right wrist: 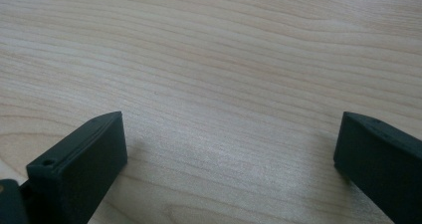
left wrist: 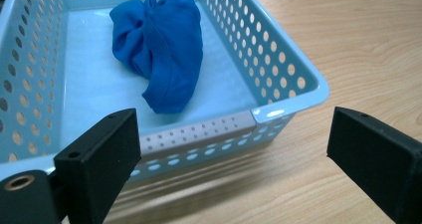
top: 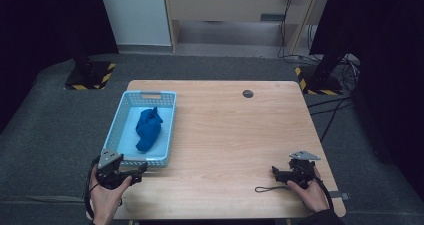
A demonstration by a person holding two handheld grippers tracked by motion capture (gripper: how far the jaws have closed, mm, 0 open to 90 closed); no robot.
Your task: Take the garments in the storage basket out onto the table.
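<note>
Blue cloth [top: 148,129] lay crumpled in a heap on the floor of the light-blue perforated basket [top: 114,130], which stood on the left part of the wooden table [top: 230,135]. In the left gripper view the cloth [left wrist: 161,45] sat toward the far half of the basket [left wrist: 278,55], clear of the near wall. The left gripper [top: 134,177] was held just outside the basket's near right corner, jaws spread wide and empty, aimed across the rim toward the cloth; this placement suggested a reach into the basket had not yet begun. The right gripper [top: 276,172] rested low near the table's front right edge, well apart from the basket, jaws likewise wide with nothing between them, facing bare wood. Its position was judged a waiting posture, leaving the left side free to work.
</note>
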